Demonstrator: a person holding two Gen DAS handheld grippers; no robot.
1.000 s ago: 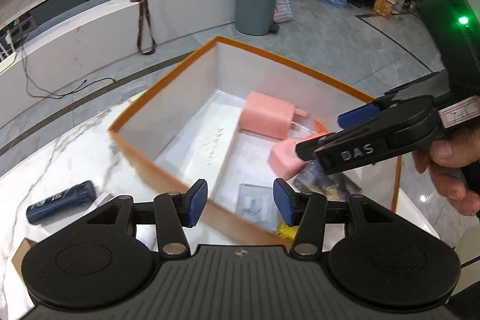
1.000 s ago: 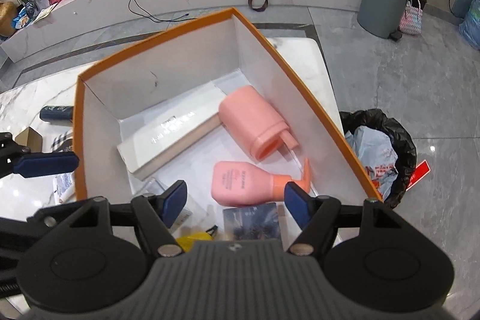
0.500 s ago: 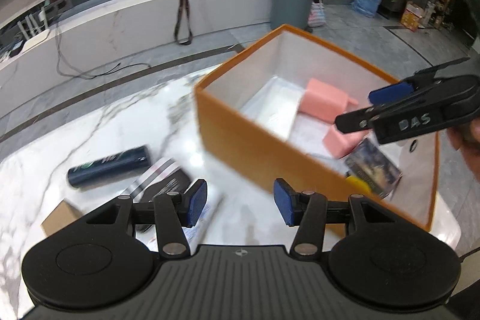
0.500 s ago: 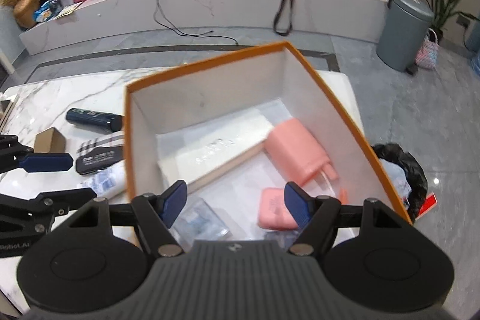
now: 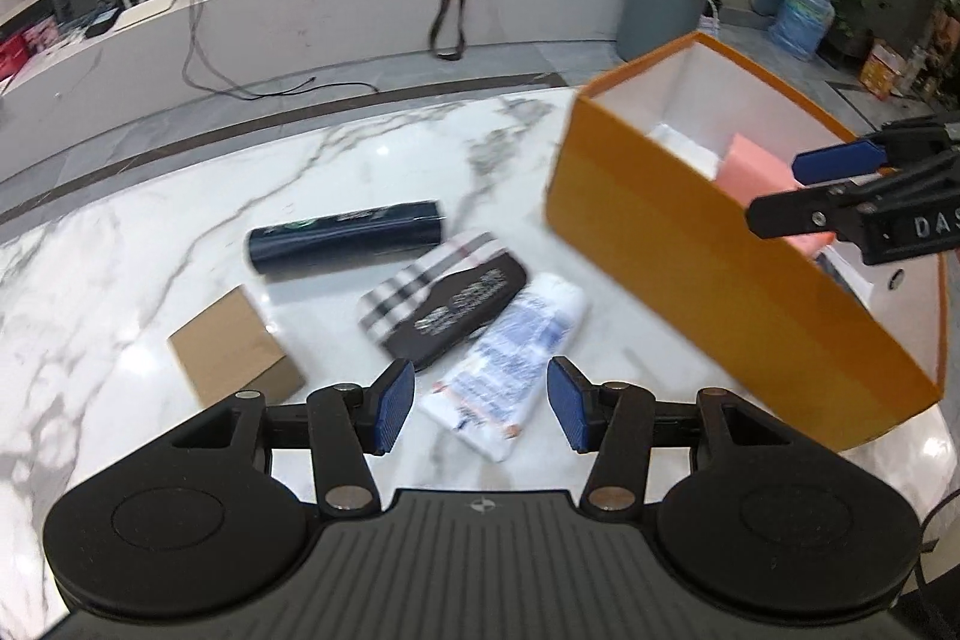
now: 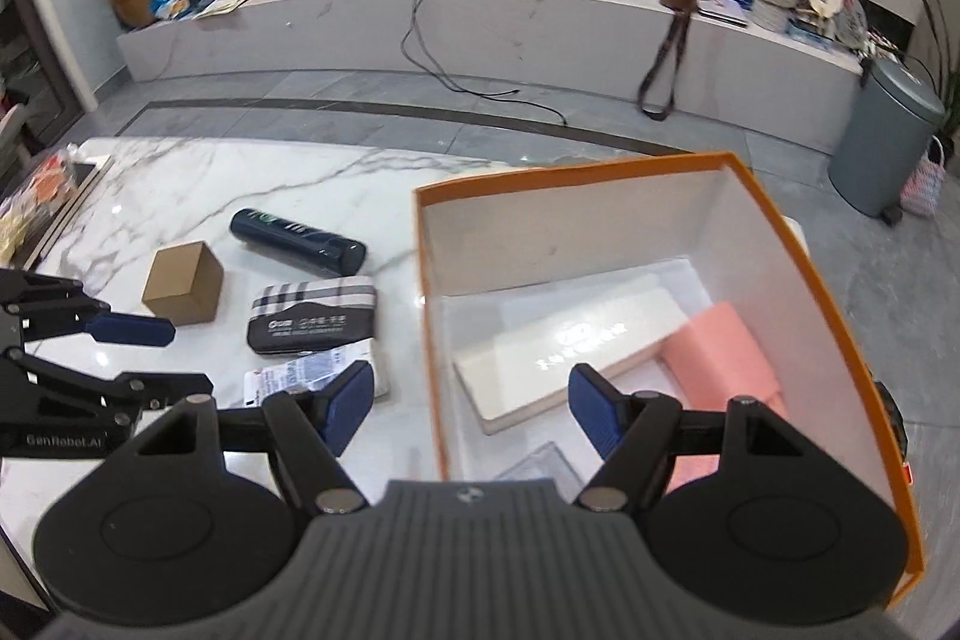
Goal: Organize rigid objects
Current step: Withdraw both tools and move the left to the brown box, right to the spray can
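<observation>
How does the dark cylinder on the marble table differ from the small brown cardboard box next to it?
The dark cylinder is long and round and lies on its side; the cardboard box is a squat cube resting on a flat face. The cylinder is glossy navy with printed markings; the box is plain matte brown. Both sit on the marble table outside the orange box, held by no gripper.

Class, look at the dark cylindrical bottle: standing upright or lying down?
Lying down: the dark bottle rests lengthwise on the marble table, outside the orange box.

Your right gripper (image 6: 468, 403) hangs empty with jaws apart over the orange box's (image 6: 798, 256) near-left wall; inside lie a white flat box (image 6: 570, 340) and pink bottle (image 6: 726, 352).
</observation>
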